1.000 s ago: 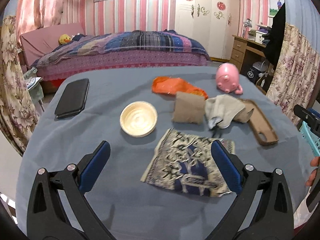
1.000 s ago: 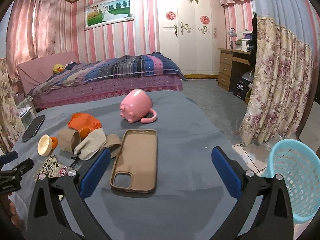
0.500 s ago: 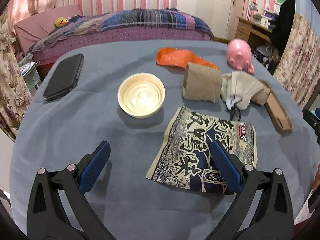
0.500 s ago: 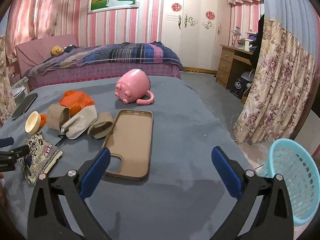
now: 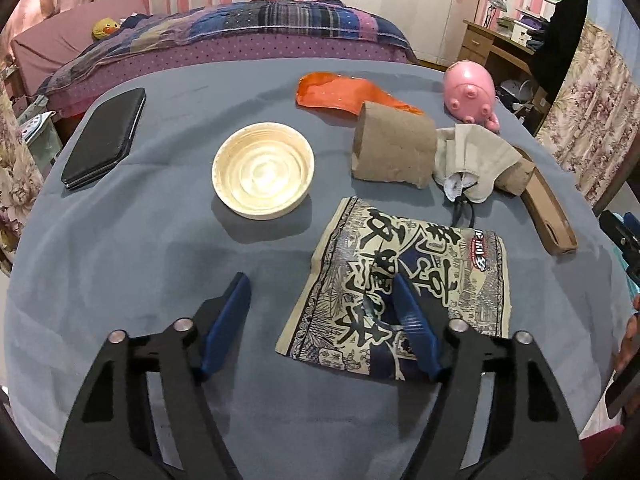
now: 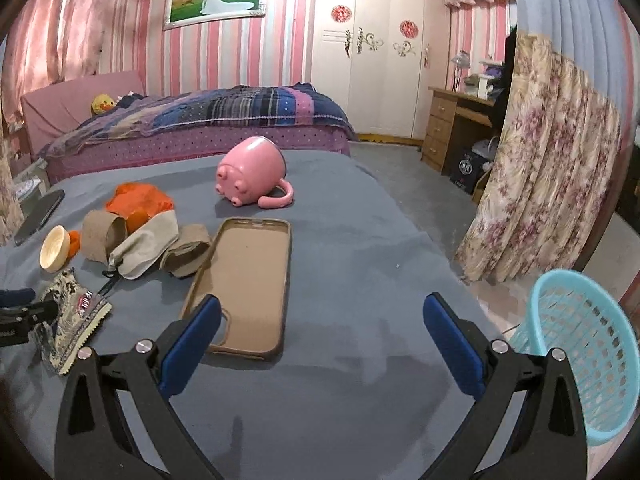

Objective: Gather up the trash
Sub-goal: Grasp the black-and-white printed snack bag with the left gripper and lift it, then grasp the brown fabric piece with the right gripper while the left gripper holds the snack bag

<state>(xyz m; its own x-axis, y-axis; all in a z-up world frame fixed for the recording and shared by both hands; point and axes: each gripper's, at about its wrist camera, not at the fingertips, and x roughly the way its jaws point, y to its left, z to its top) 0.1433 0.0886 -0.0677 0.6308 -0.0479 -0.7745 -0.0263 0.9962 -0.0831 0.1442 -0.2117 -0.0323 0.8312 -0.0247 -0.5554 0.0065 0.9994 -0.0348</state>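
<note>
A printed black-and-cream snack wrapper [image 5: 420, 264] lies flat on the blue-grey table [image 5: 140, 260]. My left gripper [image 5: 318, 284] is low over its near left corner and its jaws are closing. The right finger lies on the wrapper, which wrinkles there; the left finger is on bare cloth beside it, so the pads are not pinching. The right wrist view shows the same wrapper [image 6: 76, 316] at the far left. My right gripper [image 6: 322, 304] hangs open and empty over the table. An orange wrapper [image 5: 340, 94] and a cardboard tube [image 5: 394, 146] lie farther back.
A cream bowl [image 5: 262, 176], a black phone [image 5: 106, 136], a beige cloth pouch [image 5: 472, 160], a brown phone case [image 6: 248, 280] and a pink pig mug [image 6: 252, 172] share the table. A light blue basket [image 6: 592, 352] stands on the floor past the right edge.
My left gripper came down toward the snack wrapper and its jaws narrowed around the wrapper's left edge. The right gripper stayed about where it was, open.
</note>
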